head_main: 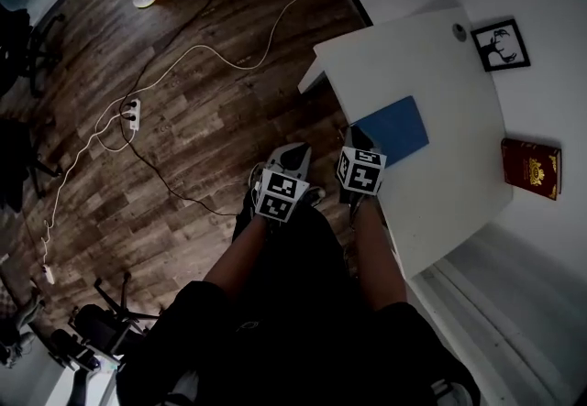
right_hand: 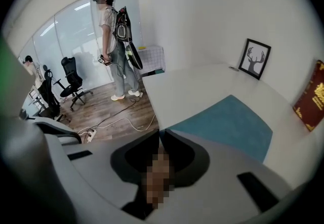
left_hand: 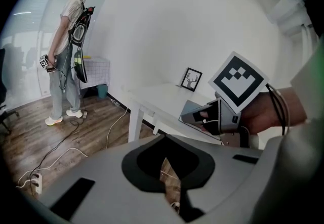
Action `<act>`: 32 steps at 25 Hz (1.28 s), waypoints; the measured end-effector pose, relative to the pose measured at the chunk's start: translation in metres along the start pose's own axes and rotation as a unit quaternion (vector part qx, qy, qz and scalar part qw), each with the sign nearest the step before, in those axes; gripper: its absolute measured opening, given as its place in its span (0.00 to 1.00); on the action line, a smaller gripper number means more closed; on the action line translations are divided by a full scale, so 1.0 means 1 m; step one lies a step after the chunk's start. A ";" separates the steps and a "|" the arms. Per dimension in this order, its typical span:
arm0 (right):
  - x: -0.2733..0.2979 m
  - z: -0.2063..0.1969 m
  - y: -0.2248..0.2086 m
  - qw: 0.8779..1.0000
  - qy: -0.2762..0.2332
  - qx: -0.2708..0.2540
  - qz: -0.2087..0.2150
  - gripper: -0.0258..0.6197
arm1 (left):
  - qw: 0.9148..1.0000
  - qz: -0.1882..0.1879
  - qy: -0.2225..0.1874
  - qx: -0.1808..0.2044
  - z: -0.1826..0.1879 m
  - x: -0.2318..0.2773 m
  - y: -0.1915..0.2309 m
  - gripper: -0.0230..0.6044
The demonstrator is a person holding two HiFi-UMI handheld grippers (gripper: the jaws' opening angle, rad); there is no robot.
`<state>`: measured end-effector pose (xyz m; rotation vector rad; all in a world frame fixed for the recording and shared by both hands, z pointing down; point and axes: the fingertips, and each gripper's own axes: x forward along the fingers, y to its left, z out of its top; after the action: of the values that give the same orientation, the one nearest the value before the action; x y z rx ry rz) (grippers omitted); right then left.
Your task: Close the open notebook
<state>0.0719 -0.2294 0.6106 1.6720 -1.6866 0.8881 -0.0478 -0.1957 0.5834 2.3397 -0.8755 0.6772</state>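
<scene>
Although the flat blue notebook (head_main: pixel 396 129) on the white worktop (head_main: pixel 440 65) already looks closed, it lies close to the near edge. The left claw (left_hand: pixel 163 159) and right claw (right_hand: pixel 160 133) are clenched empty, so a careless nudge could push it off.

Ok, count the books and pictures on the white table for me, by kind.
Blue notebook: 1
Red book: 1
Framed picture: 1
Total: 3
</scene>
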 end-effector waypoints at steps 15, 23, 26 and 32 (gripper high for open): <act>-0.080 0.032 -0.011 0.989 -0.132 -0.012 0.071 0.11 | 0.998 0.006 -0.049 0.042 0.077 0.001 -0.049 0.04; -0.177 0.062 -0.096 0.958 -0.287 0.011 0.007 0.08 | 0.989 -0.030 -0.121 0.074 0.137 0.014 -0.142 0.04; -0.207 0.073 -0.116 0.948 -0.317 0.028 -0.022 0.07 | 0.984 -0.047 -0.140 0.099 0.156 0.014 -0.171 0.04; -0.228 0.089 -0.157 0.927 -0.368 0.040 -0.056 0.07 | 0.975 -0.072 -0.159 0.136 0.191 0.028 -0.209 0.04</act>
<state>0.2392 -0.1613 0.3824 2.3144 -1.9956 0.2674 0.1675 -0.1967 0.3975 2.7812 -0.7744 0.3877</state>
